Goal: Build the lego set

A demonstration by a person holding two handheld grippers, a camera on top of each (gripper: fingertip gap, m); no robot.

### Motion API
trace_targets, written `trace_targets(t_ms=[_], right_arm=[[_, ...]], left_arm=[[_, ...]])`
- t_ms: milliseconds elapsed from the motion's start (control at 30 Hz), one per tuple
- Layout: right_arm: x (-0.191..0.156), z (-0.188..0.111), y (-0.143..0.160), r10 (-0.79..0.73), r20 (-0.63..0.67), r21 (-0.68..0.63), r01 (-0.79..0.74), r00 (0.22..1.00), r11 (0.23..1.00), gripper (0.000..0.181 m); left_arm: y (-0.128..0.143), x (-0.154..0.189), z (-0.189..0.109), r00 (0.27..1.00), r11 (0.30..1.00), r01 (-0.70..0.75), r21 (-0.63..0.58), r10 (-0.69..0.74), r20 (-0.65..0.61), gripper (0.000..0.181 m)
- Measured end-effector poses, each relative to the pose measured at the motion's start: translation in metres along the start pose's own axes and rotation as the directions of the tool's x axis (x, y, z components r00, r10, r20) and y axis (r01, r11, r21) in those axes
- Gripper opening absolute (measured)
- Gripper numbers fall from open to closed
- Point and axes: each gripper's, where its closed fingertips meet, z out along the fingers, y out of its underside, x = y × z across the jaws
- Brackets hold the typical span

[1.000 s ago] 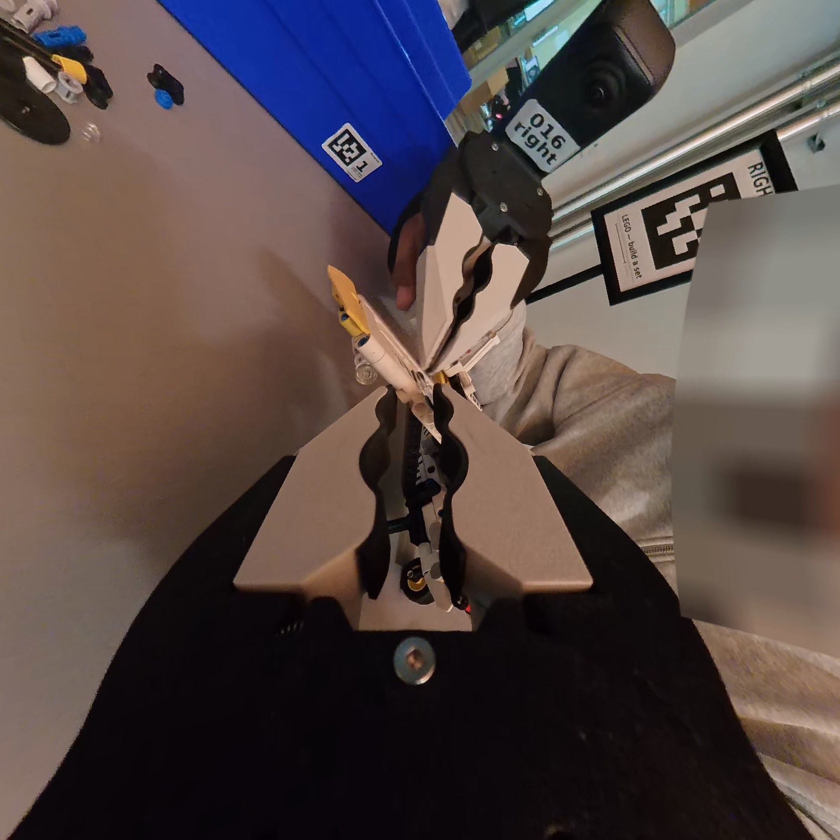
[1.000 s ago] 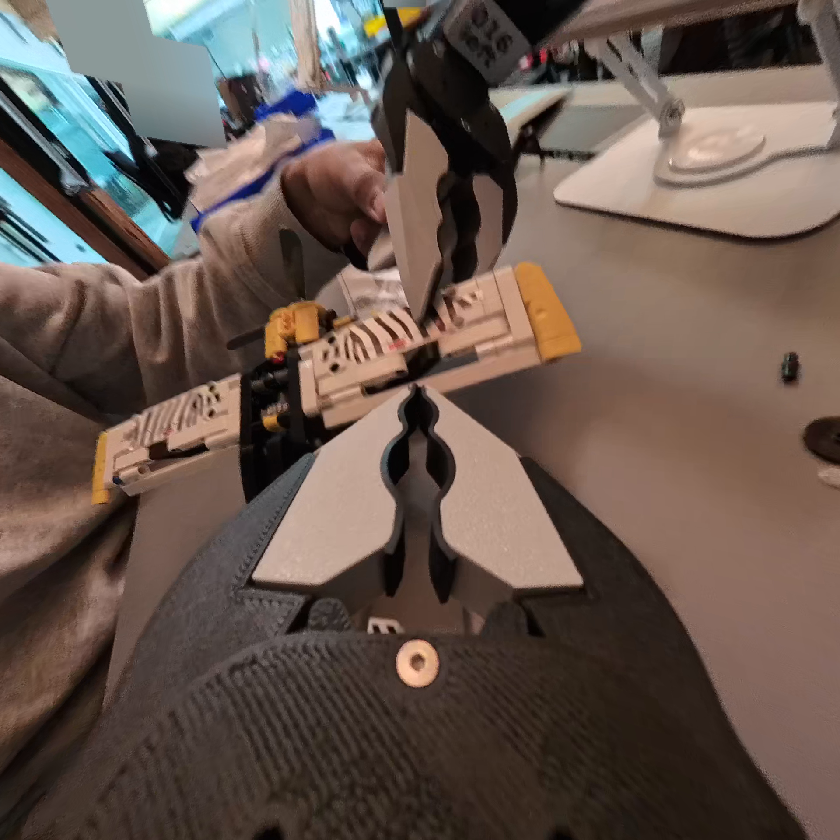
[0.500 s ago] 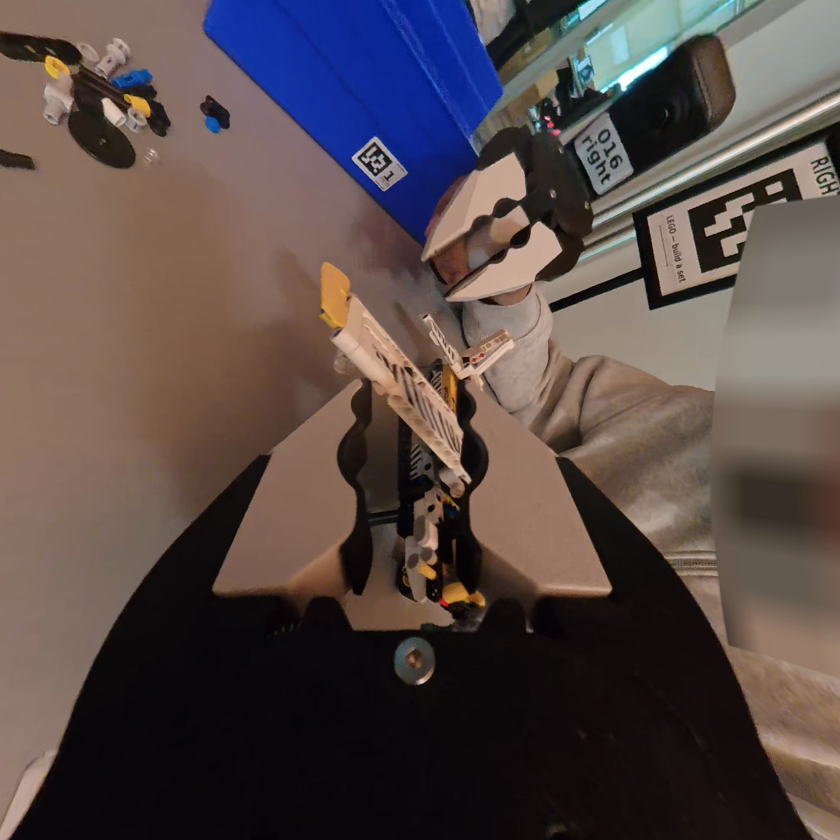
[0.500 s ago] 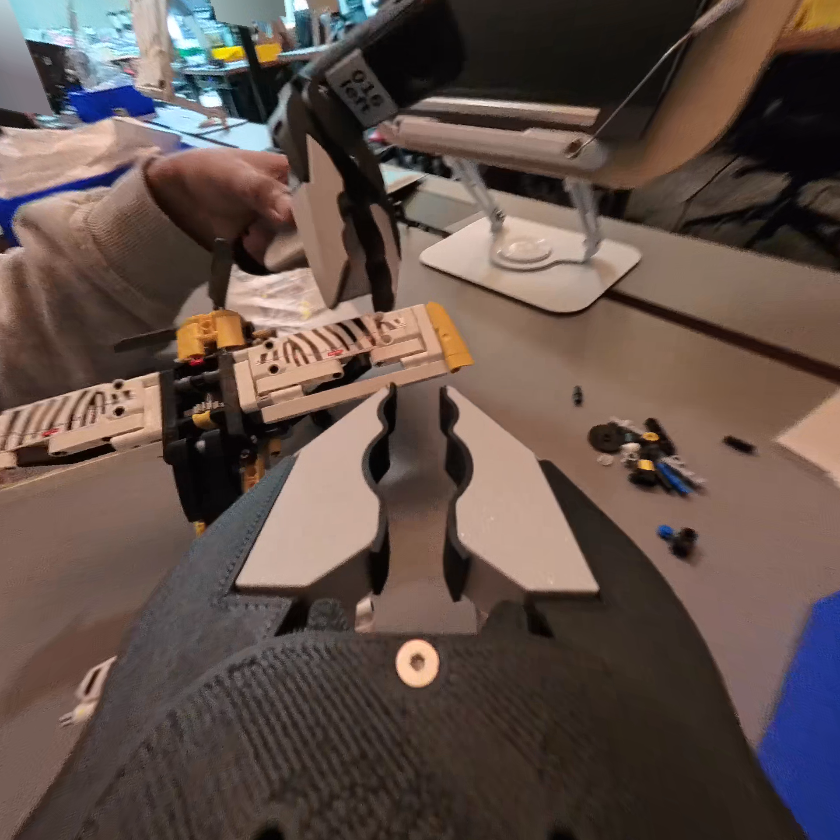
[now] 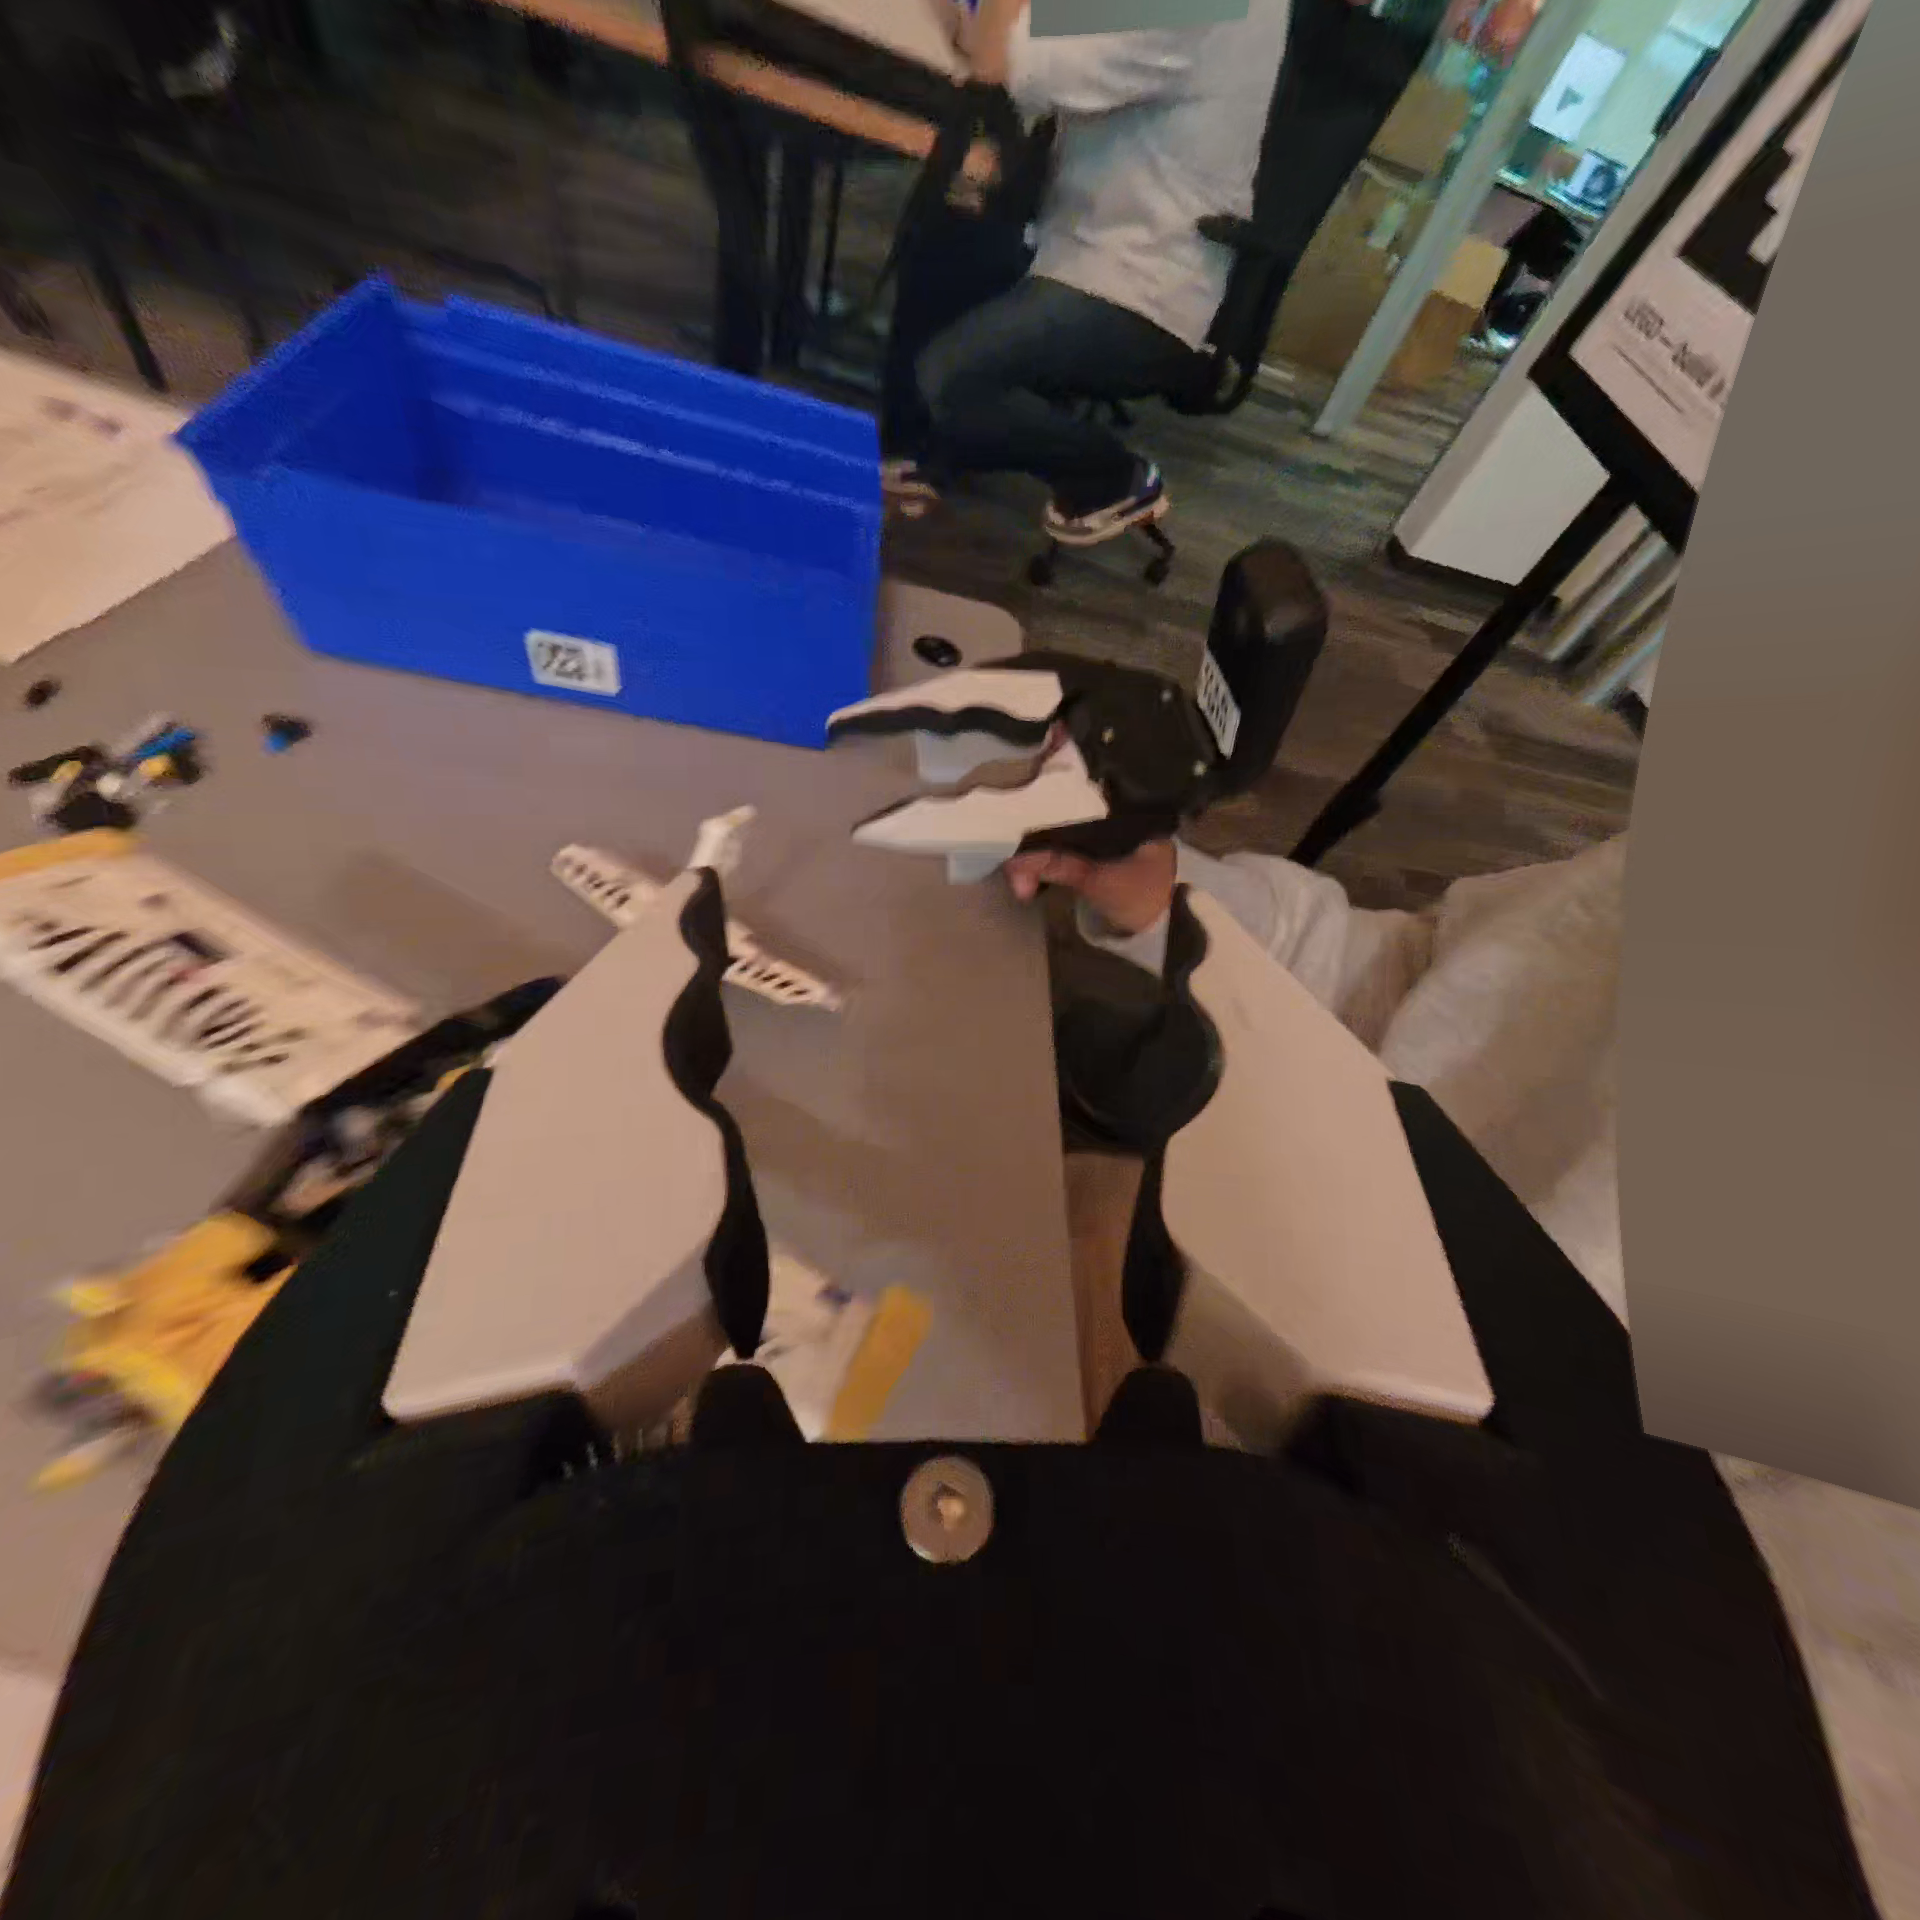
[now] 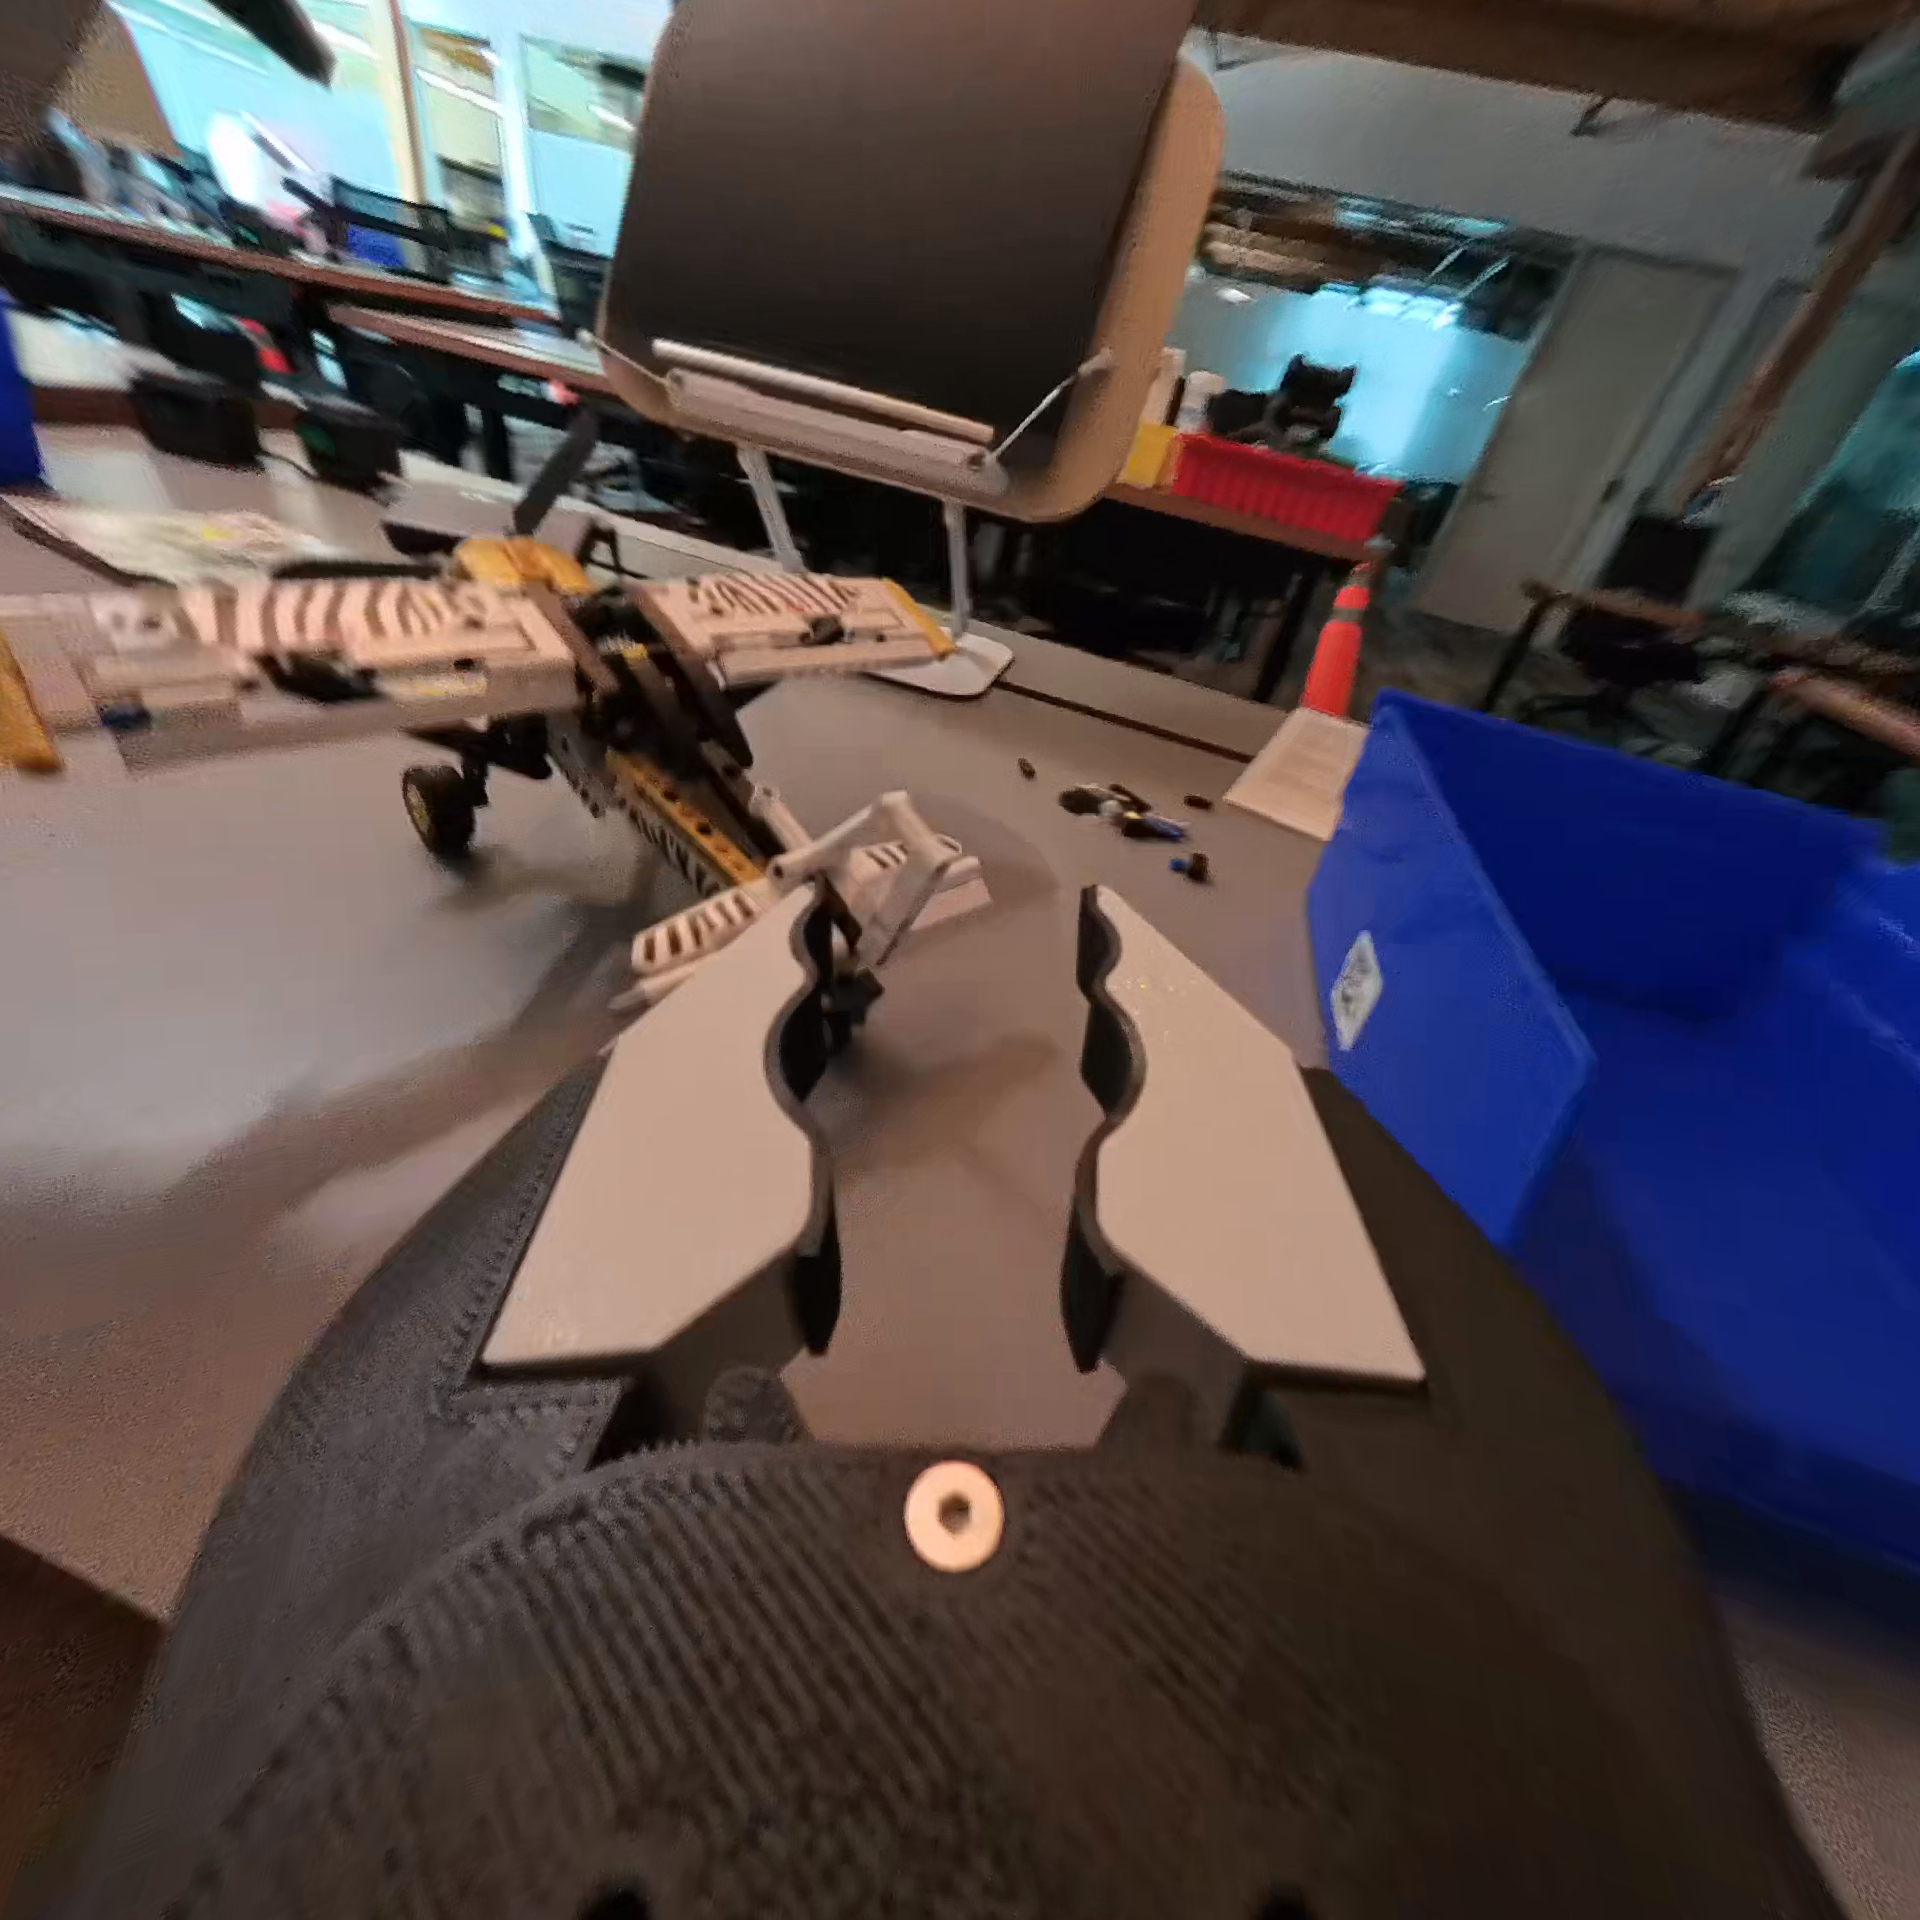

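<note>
While the grey counter carries everything, the lego plane stands on it on its wheels, zebra-striped white wings spread, yellow nose away from the right wrist view and its tail end just beside the left finger of the right tongs. Those tongs are spread apart and grip nothing, hovering low over the counter behind the tail. A blue bin sits on the counter to their right, and a tablet on a stand rises behind the plane. From the left wrist view, the left tongs are also released wide and empty, pointing across the counter with the plane blurred below and to their left. Farther off, the right tongs show sideways, parted, held by a hand in a light sleeve. Small loose lego pieces lie scattered well apart, near the bin.
</note>
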Motion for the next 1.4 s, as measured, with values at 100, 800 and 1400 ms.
trace_targets(t_ms=[100,800,1400], right_arm=[[-0.017,-0.019,-0.015,-0.239,-0.122,0.058,0.248,0.963,0.967,0.034],[-0.062,0.032,0.049,-0.660,-0.014,-0.352,0.614,0.751,0.706,0.021],[-0.071,0.032,0.047,-0.887,0.076,-0.292,0.860,0.456,0.418,0.008]], left_arm=[[0.041,0.021,0.043,0.976,0.991,-0.130,0.017,0.125,0.178,0.085],[0.086,-0.087,0.084,0.780,0.865,-0.030,-0.502,0.334,0.529,0.047],[0.092,-0.094,0.069,0.793,0.867,0.010,-0.498,0.297,0.532,0.048]])
